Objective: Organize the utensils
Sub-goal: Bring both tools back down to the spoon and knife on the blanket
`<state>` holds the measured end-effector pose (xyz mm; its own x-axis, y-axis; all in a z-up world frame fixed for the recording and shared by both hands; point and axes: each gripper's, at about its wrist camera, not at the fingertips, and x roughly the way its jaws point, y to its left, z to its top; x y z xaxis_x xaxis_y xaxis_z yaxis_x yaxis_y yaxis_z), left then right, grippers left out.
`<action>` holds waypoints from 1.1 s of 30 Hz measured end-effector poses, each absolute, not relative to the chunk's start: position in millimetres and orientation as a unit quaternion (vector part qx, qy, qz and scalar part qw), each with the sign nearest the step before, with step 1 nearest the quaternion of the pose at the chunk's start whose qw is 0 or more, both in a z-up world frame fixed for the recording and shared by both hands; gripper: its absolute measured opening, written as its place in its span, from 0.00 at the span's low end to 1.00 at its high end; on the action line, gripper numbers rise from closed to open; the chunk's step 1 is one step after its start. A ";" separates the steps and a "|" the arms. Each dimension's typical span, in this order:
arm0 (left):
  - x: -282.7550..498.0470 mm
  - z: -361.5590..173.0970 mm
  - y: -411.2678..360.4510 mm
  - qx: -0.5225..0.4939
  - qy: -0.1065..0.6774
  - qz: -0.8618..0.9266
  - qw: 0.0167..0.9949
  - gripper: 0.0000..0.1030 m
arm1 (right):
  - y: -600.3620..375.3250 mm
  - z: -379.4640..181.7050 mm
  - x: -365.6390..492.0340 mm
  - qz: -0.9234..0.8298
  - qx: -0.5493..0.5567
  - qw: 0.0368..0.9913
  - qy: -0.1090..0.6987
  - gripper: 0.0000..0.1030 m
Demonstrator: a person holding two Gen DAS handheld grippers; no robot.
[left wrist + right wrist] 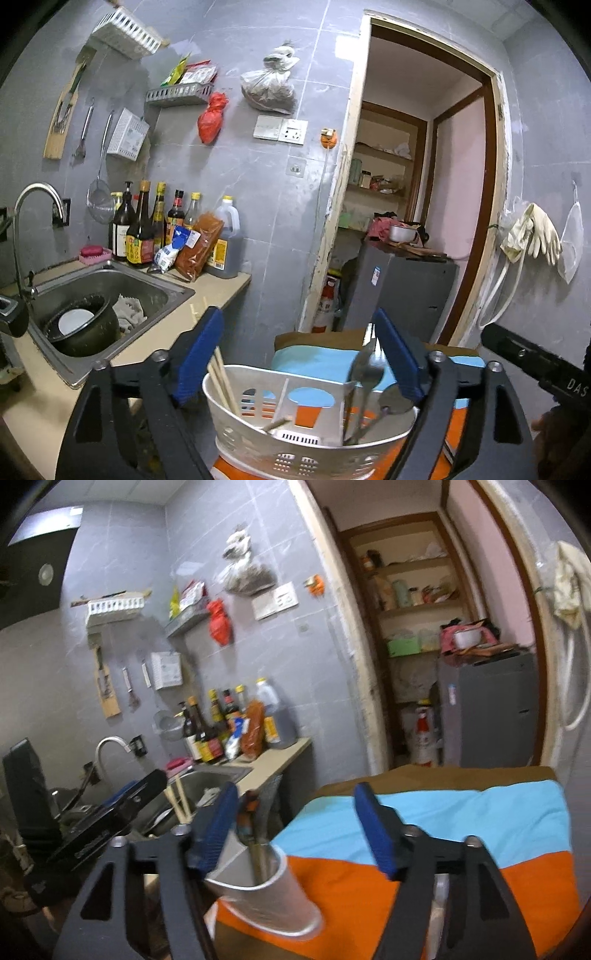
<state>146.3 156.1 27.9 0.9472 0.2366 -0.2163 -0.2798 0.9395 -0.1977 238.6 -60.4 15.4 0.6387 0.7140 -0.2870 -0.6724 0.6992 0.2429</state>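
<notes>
A white perforated utensil basket [306,424] stands on an orange and blue cloth [317,363]. It holds wooden chopsticks [221,380] in its left part and metal spoons [364,373] in its right part. My left gripper [299,354] is open, its blue fingers on either side of the basket and not touching it. In the right wrist view the basket [266,897] sits below the left finger, with dark-handled utensils [249,823] sticking up. My right gripper [295,827] is open and empty above the cloth [424,834].
A steel sink [110,295] with a dark pot and a white plate sits at the left. Sauce bottles [155,225] line the counter's back. Utensils and baskets hang on the tiled wall. A doorway [417,184] with a grey cabinet is behind.
</notes>
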 end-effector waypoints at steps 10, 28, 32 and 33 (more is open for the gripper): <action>152.3 38.5 92.8 -0.057 0.101 0.137 0.984 0.92 | -124.0 23.6 242.0 0.327 0.044 0.932 0.148 1.00; 181.9 -20.8 -22.3 -0.039 0.205 0.065 0.976 0.92 | -239.8 -24.9 259.9 0.273 0.010 0.936 0.220 1.00; 195.4 -46.9 -37.2 -0.040 0.251 0.052 0.966 0.92 | -255.3 -45.8 273.3 0.266 0.027 0.928 0.260 1.00; 200.5 -53.3 -40.0 -0.040 0.264 0.050 0.962 0.92 | -257.1 -51.4 277.8 0.266 0.029 0.925 0.270 0.99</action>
<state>200.5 -40.0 -53.3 0.8556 0.0761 -0.5119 -0.1180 0.9918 -0.0499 277.8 -257.1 -51.4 0.7124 0.5082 -0.4839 -0.4763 0.8566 0.1983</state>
